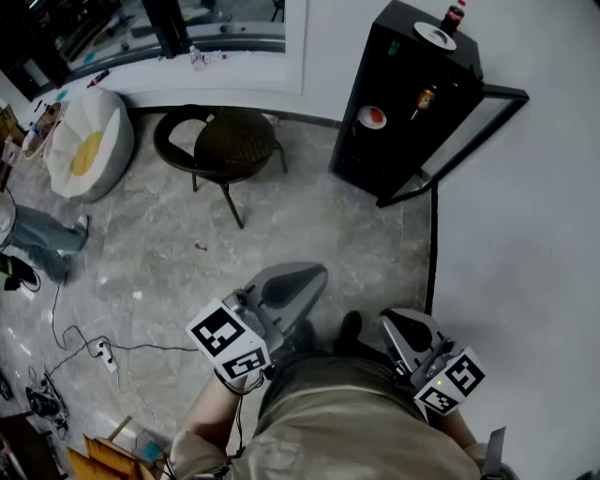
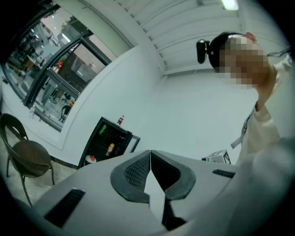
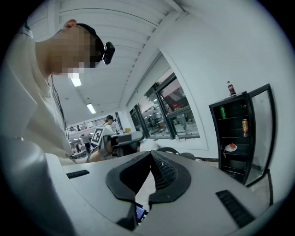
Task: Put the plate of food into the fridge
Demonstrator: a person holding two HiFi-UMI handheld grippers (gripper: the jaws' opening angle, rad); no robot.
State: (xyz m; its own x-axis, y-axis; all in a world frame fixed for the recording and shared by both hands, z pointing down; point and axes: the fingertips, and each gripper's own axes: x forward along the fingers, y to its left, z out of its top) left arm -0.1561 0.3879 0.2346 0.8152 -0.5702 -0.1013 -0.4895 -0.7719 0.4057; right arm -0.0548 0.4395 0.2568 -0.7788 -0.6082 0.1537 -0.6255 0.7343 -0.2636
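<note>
A black fridge (image 1: 412, 103) stands against the far wall with its glass door (image 1: 469, 141) swung open to the right. On a lower shelf inside sits a white plate of red food (image 1: 371, 117), also seen as the plate (image 2: 91, 159) and the plate (image 3: 230, 147). My left gripper (image 1: 305, 277) is held close to my body at lower centre, jaws shut and empty, its tips (image 2: 150, 152) meeting. My right gripper (image 1: 403, 323) is at lower right, likewise shut with nothing in it, its tips (image 3: 151, 153) together.
A cola bottle (image 1: 453, 17) and a plate stand on top of the fridge; a can (image 1: 427, 97) sits on a shelf. A round dark chair (image 1: 225, 145) and a white-and-yellow beanbag (image 1: 89, 141) stand to the left. Cables lie on the marble floor at lower left.
</note>
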